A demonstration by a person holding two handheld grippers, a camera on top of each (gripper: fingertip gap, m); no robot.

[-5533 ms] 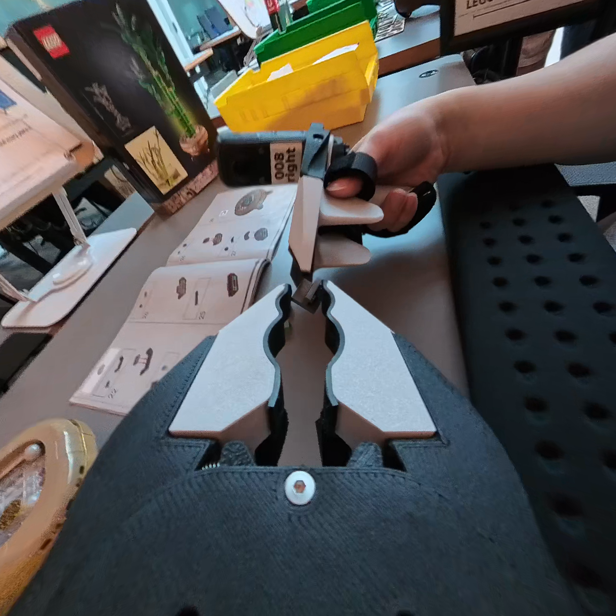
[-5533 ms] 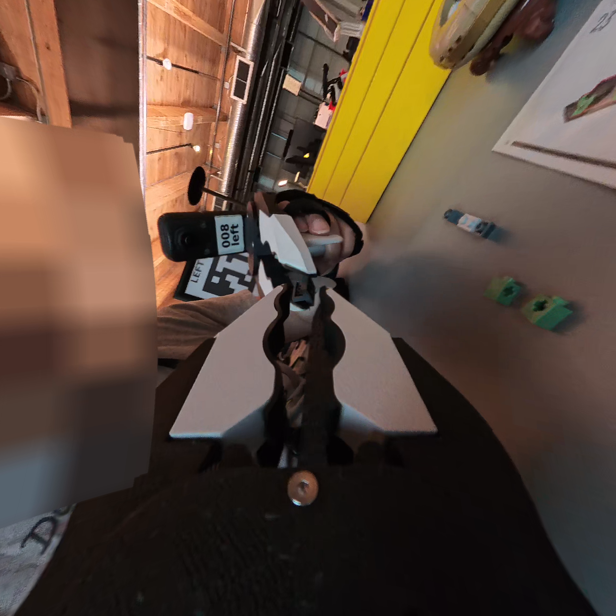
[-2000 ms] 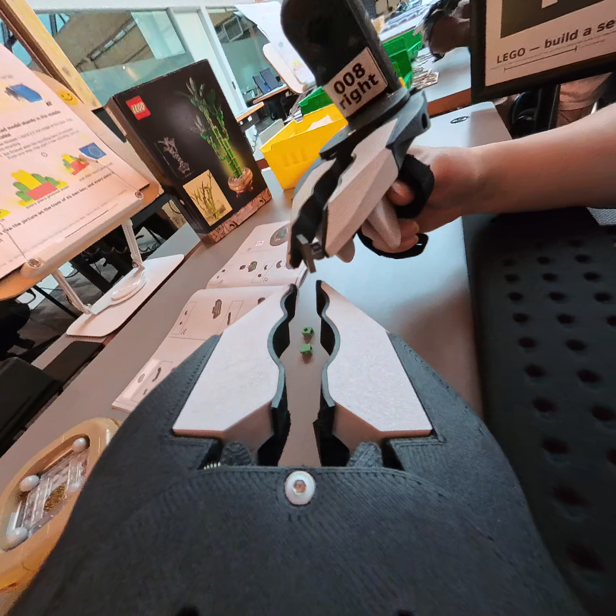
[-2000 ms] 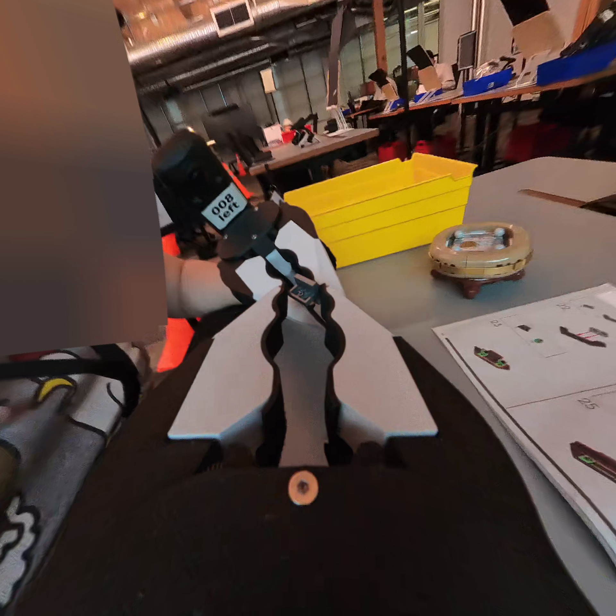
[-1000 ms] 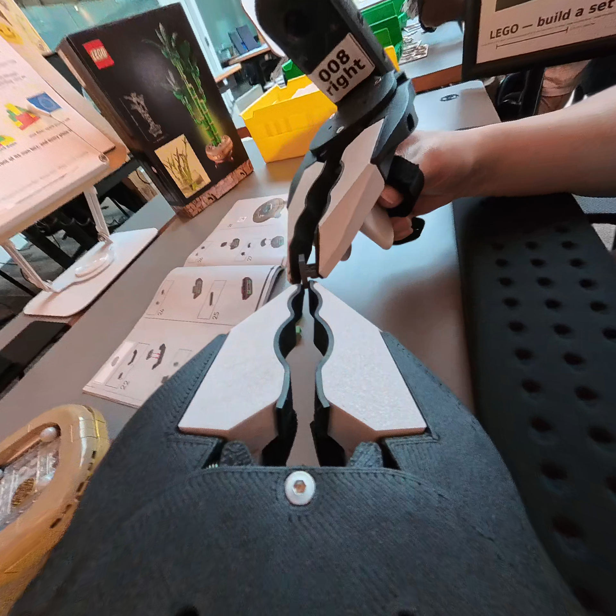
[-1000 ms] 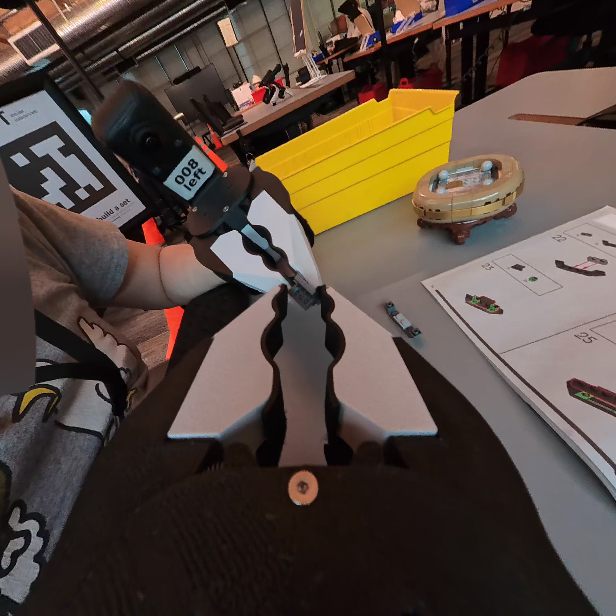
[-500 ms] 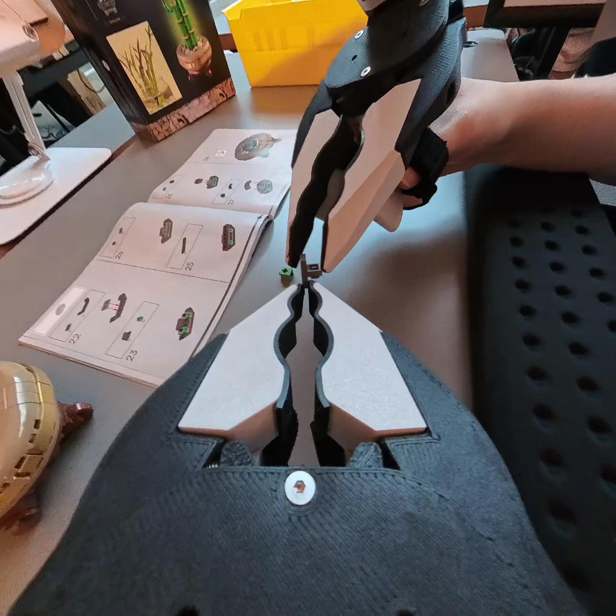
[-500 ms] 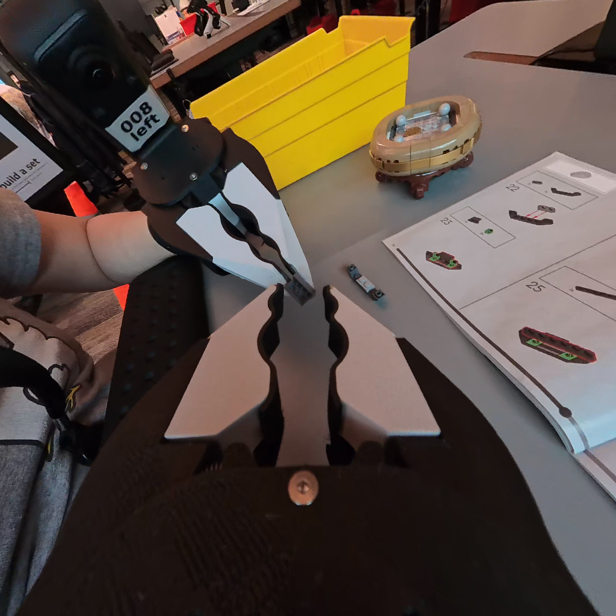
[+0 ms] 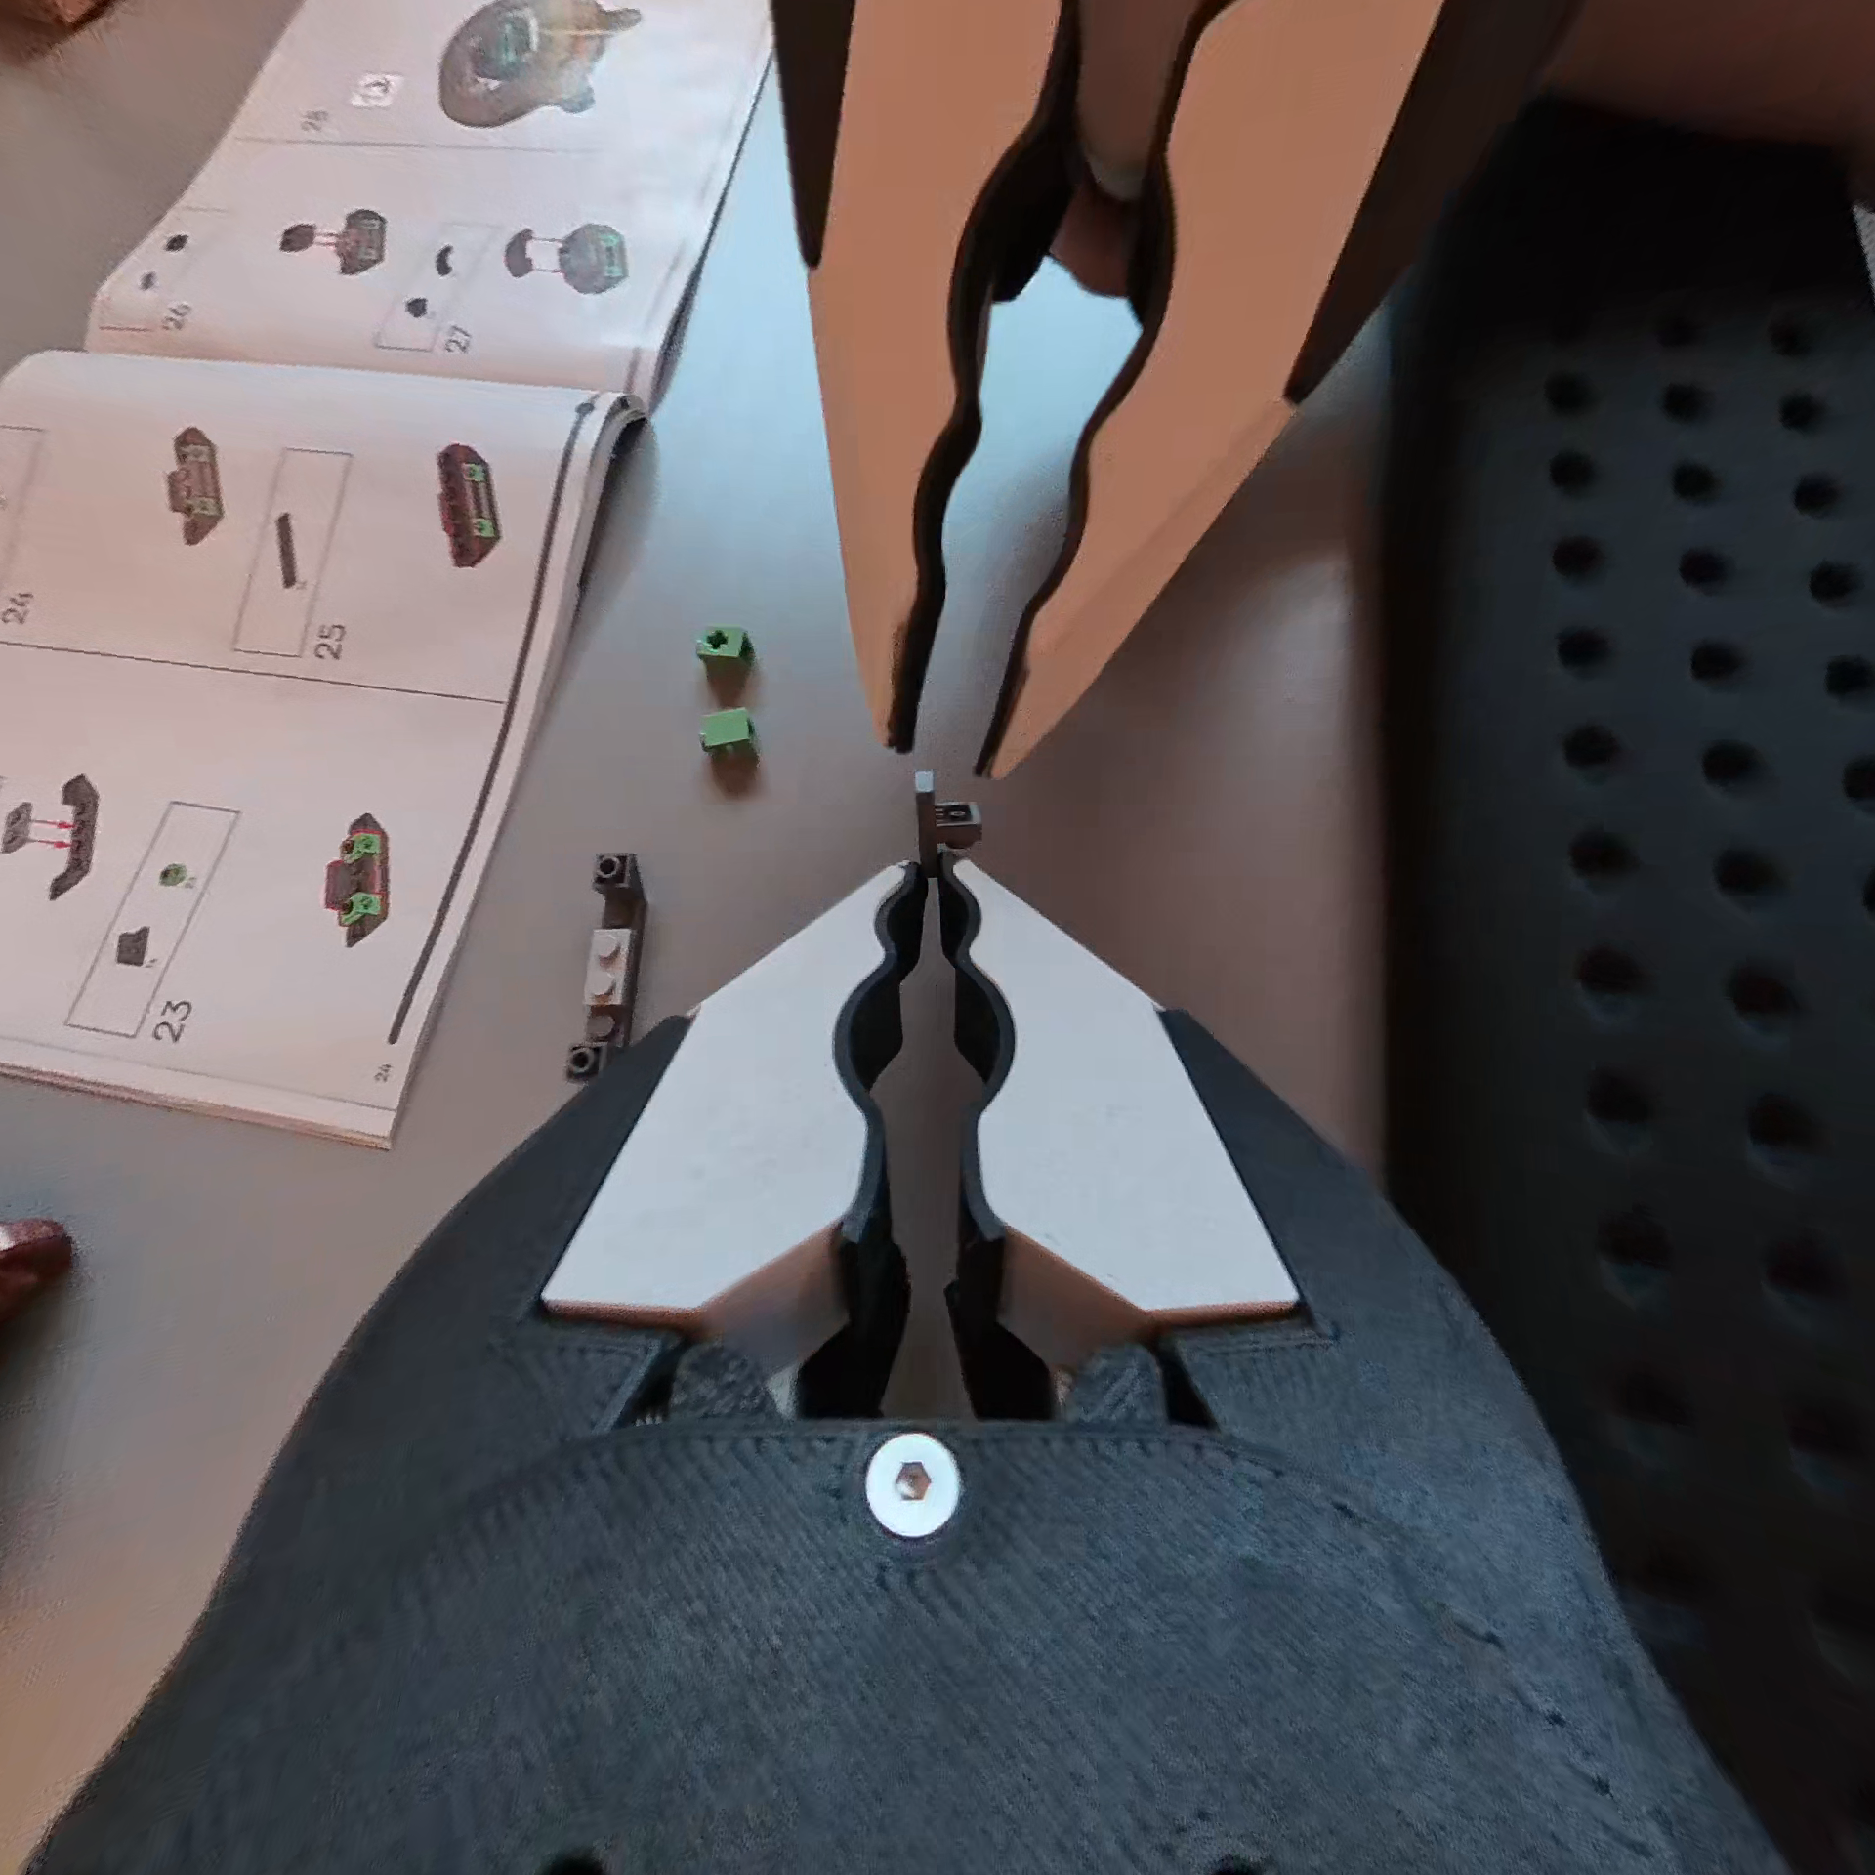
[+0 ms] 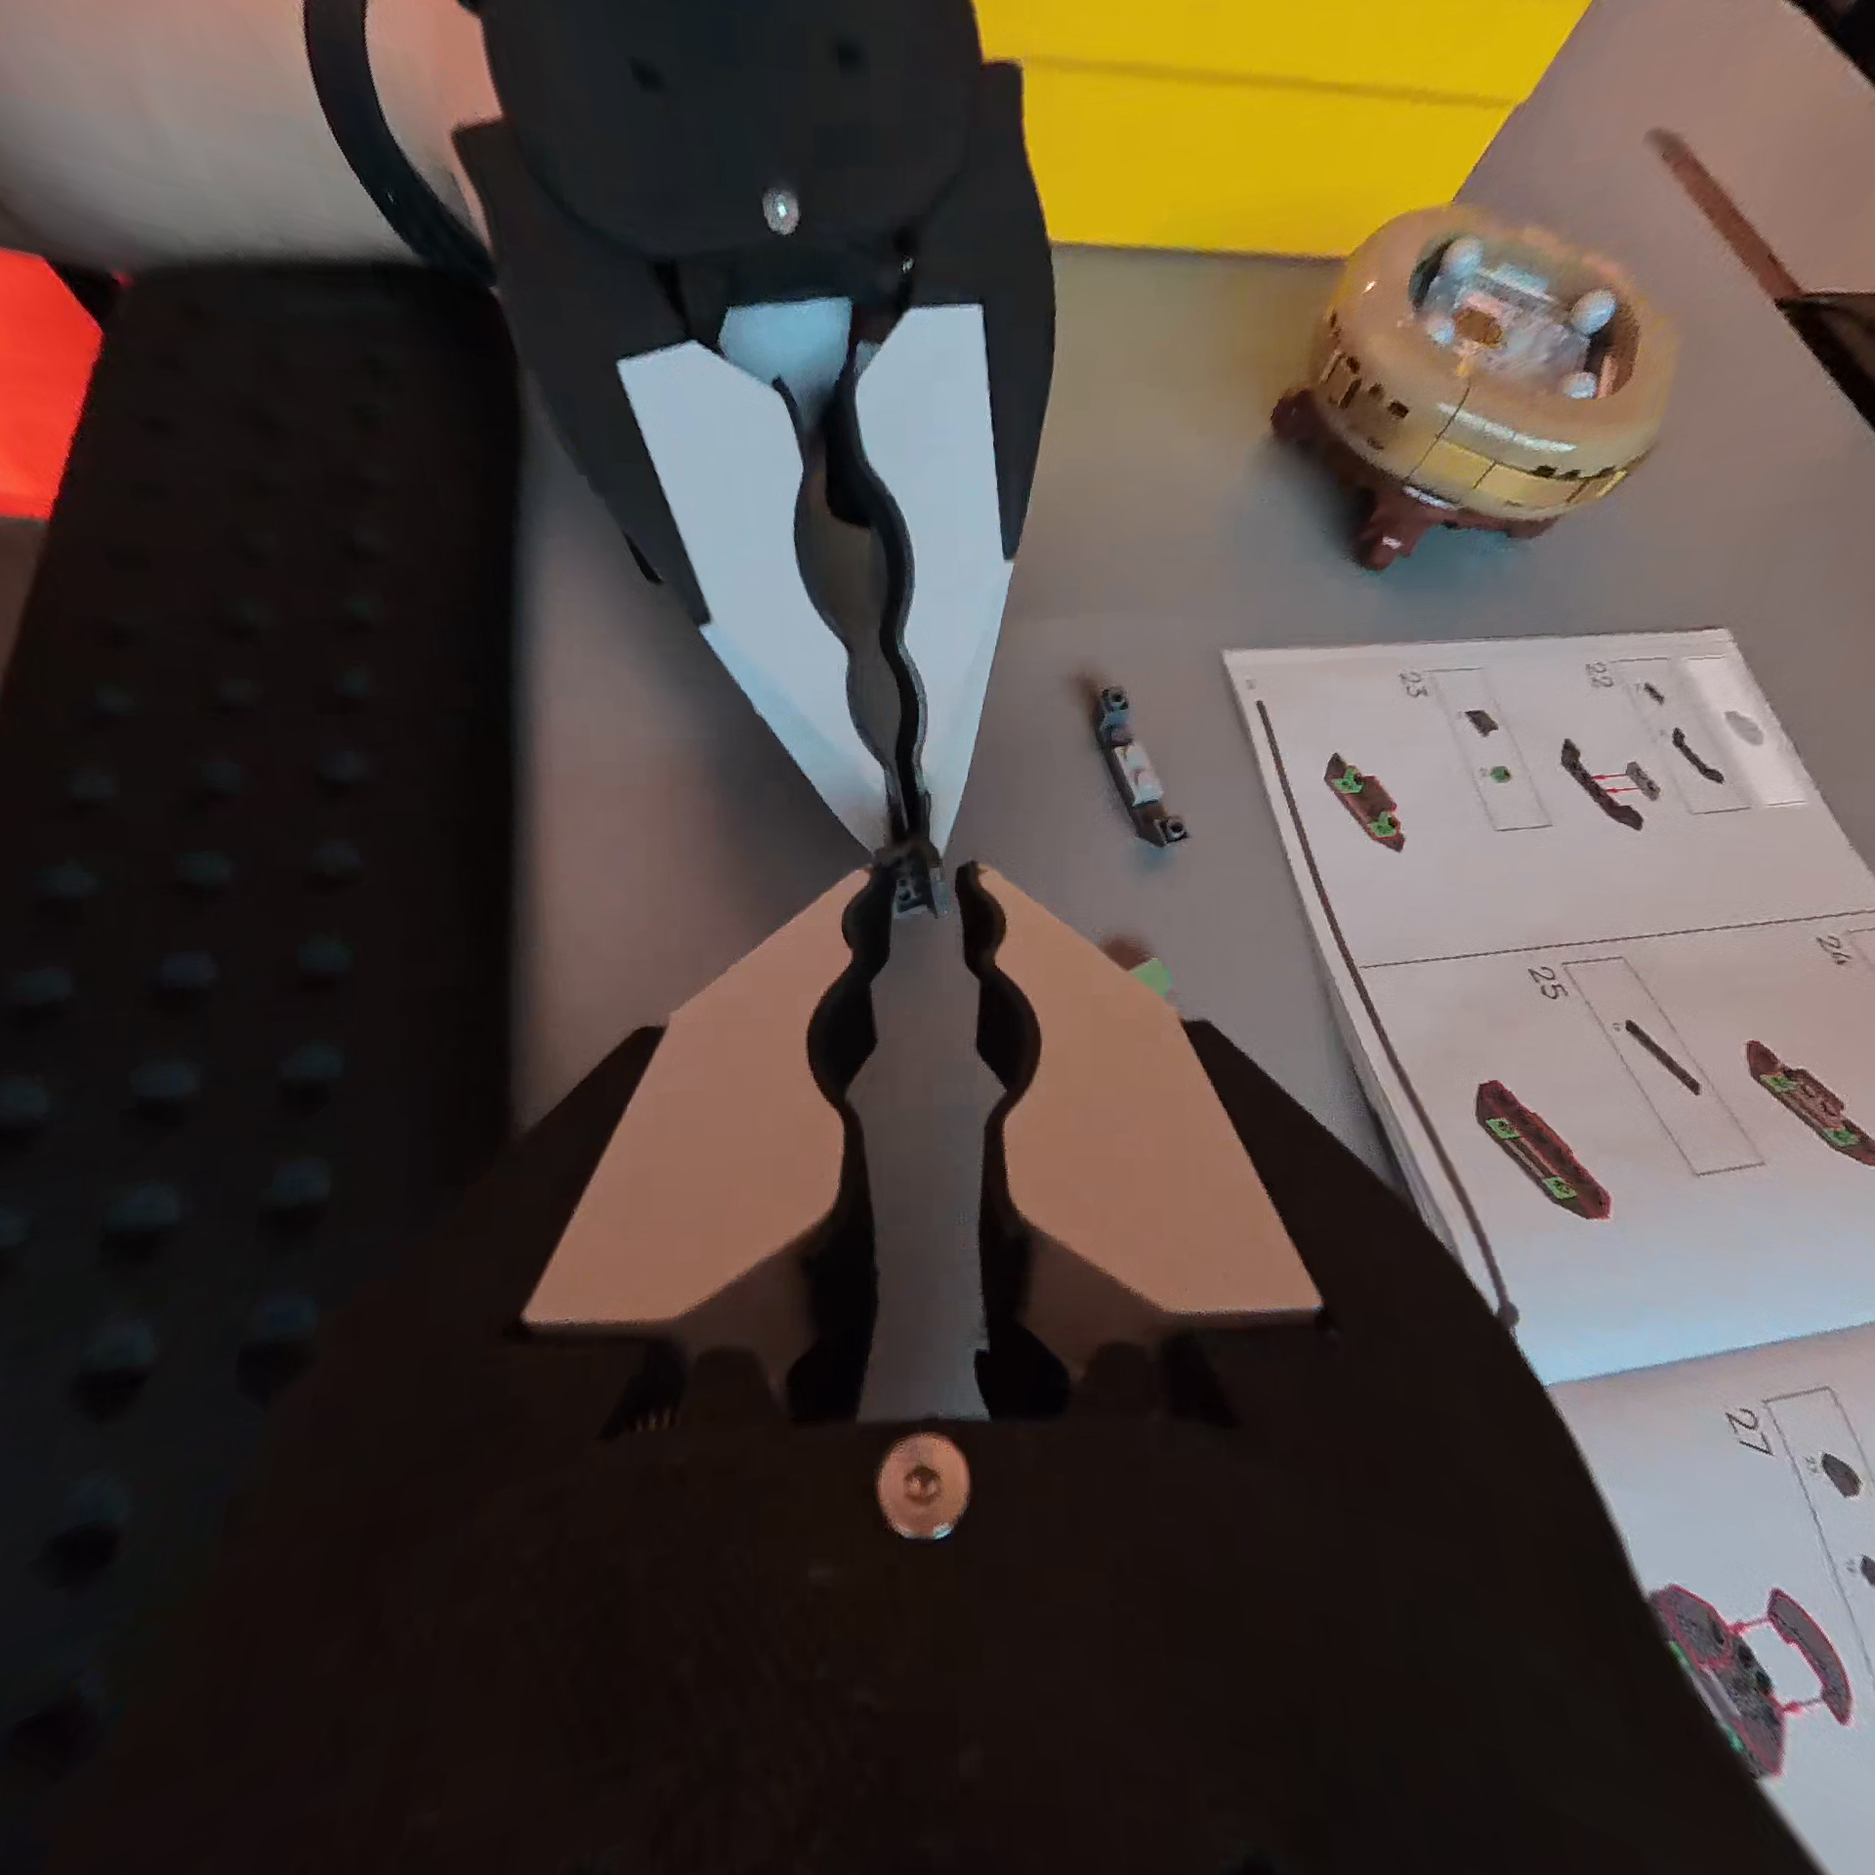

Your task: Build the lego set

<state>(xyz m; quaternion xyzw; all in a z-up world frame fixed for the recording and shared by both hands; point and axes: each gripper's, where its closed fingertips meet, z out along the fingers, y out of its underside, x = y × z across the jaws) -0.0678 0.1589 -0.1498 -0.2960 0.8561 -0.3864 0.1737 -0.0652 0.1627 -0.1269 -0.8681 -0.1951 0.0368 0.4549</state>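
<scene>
A grey tabletop [image 9: 254, 1268] carries everything, with a black perforated mat [image 9: 1674, 812] running along one side of it. Above the bare strip between that mat and the open instruction booklet [image 9: 304, 629], the left tongs [image 9: 931, 871] are clenched on a small dark grey lego piece [image 9: 939, 824], which sticks out past their tips. The right tongs [image 9: 942, 756] point down at that piece from the opposite side, released, their tips parted and just clear of it.

Beside the held piece, toward the booklet, two green bricks [image 9: 726, 690] lie on the tabletop, close together but apart. A dark grey bar assembly [image 9: 609, 964] with lighter studs lies near the booklet's corner, just beside the left tongs' body.

In the right wrist view, the booklet's near edge [image 10: 1319, 913] leaves a narrow open lane of tabletop beside the tongs. Beyond the booklet stands a tan, rounded lego pot [image 10: 1471, 375] on a brown base, with a yellow bin [image 10: 1268, 122] behind it.
</scene>
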